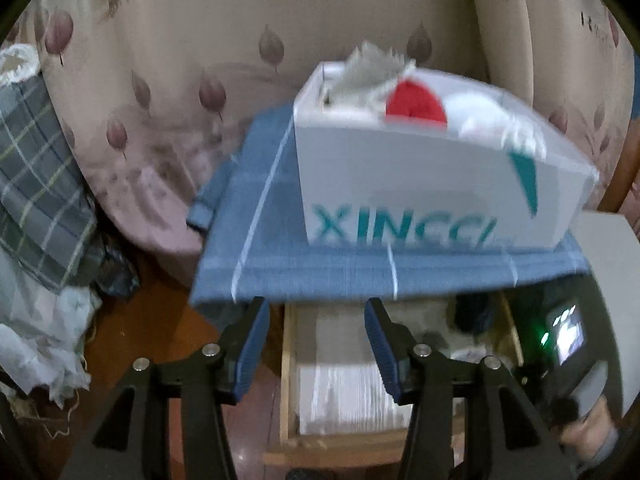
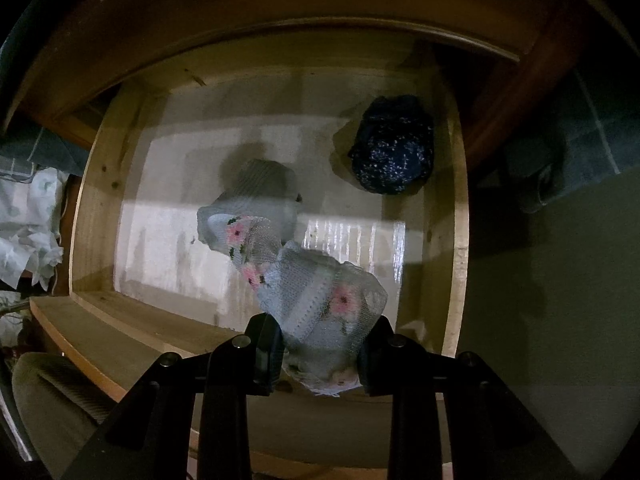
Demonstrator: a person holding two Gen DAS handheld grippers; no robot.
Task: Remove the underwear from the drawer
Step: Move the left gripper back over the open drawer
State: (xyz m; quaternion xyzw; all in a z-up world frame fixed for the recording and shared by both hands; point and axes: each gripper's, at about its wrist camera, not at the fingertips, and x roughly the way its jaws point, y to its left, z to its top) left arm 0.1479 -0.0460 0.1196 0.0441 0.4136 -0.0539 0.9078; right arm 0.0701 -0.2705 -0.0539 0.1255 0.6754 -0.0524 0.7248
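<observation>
Underwear (image 2: 320,312) top hidden between clamped right gripper (image 2: 320,360) pads.

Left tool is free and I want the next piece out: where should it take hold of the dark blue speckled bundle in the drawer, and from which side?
Grip the domed top of the dark blue speckled bundle, coming from straight above. It sits balled up in the wooden drawer's far right corner, close to the walls, so a sideways approach looks blocked; probably pinch across its middle.

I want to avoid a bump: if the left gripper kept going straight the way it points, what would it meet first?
Probably the front edge of the blue checked cloth under the white box. The left gripper is open and empty, above the open drawer. Depth is unclear.
</observation>
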